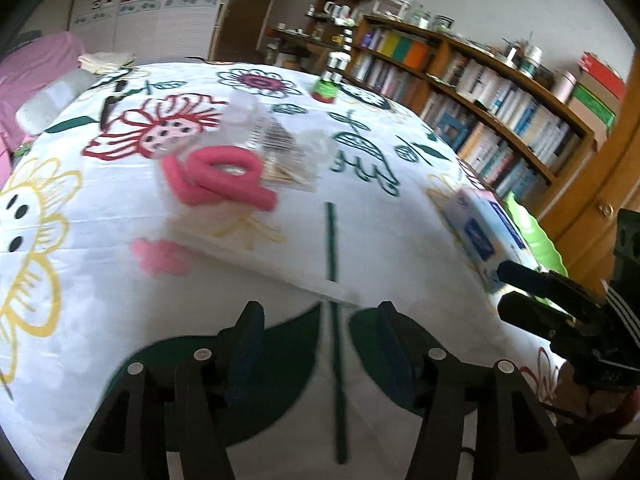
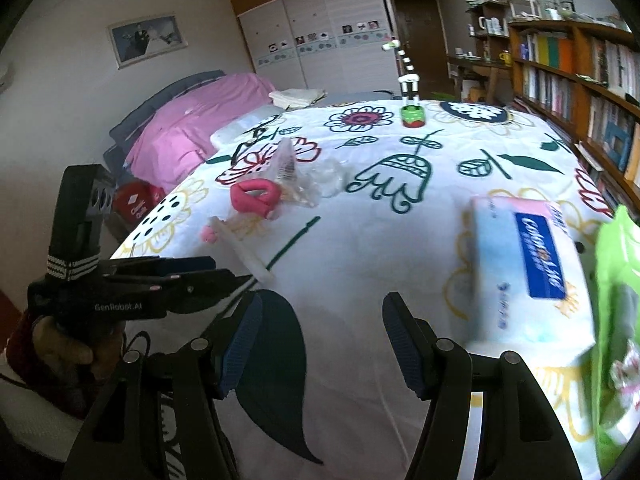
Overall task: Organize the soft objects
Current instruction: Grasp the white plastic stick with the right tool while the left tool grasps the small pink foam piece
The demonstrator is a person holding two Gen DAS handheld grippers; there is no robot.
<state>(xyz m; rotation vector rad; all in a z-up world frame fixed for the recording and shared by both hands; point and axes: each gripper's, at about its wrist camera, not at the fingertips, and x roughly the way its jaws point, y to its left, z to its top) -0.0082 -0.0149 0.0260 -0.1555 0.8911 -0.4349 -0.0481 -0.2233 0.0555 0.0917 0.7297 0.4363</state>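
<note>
Left gripper (image 1: 320,344) hangs over the quilt (image 1: 360,220), jaws apart, nothing between them. Right gripper (image 2: 320,344) likewise gaping and empty. Pink foam roll (image 1: 218,178) lies at eleven o'clock; tissue pack (image 2: 528,272) at two.

Home bedroom. A bed (image 2: 192,120) under a pink cover is sitting by a wardrobe (image 2: 320,36). Packed bookshelves (image 1: 480,92) are lining the wall.
</note>
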